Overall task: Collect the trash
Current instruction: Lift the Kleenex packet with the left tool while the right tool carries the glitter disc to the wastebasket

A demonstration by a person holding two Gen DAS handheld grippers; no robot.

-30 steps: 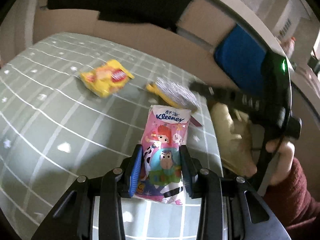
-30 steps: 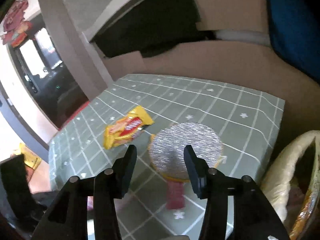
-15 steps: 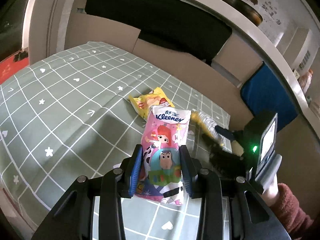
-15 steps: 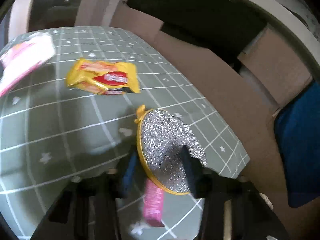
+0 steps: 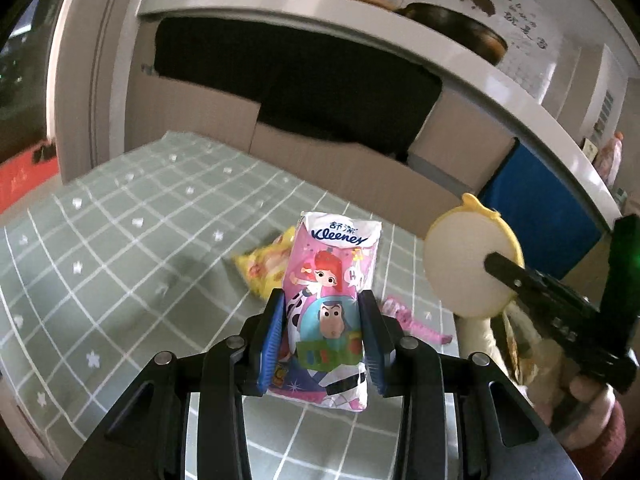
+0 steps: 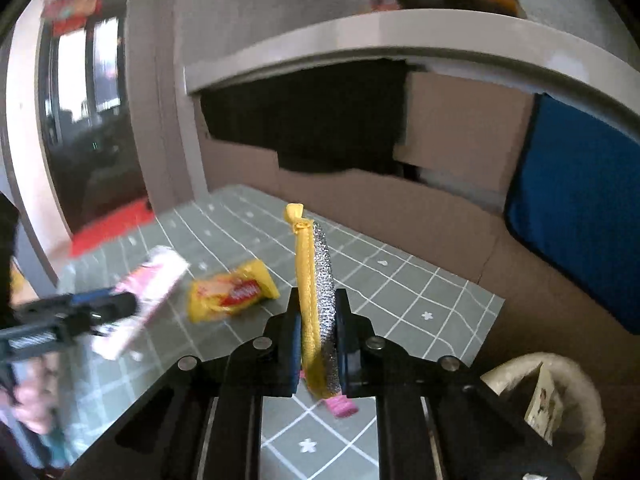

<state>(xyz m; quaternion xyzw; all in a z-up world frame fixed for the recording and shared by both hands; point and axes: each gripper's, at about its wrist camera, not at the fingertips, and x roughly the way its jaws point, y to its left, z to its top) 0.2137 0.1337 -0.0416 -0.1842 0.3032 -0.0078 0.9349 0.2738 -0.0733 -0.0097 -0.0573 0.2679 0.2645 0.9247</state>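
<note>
My left gripper (image 5: 321,299) is shut on a pink Kleenex tissue pack (image 5: 332,264) and holds it upright above the green checked table (image 5: 120,240). The same pack (image 6: 148,300) shows blurred at the left of the right wrist view. The jaws of my right gripper (image 6: 318,300) are closing, and their pads press a round yellow pouch with a silver glitter face (image 6: 316,280), held on edge off the table. From the left wrist view the pouch (image 5: 464,264) shows its pale side. A yellow snack wrapper (image 6: 230,294) and a small pink wrapper (image 6: 342,406) lie on the cloth.
A bin with a pale liner (image 6: 560,364) stands off the table's right corner, with scraps inside. Cardboard panels (image 6: 400,208) and a blue panel (image 6: 580,200) run behind the table under a white shelf. A hand (image 5: 592,396) holds the right gripper's handle.
Both grippers have risen. The right jaws went from wide around the pouch lying flat to pressing it, and it is now off the table and on edge. The tissue pack stayed gripped.
</note>
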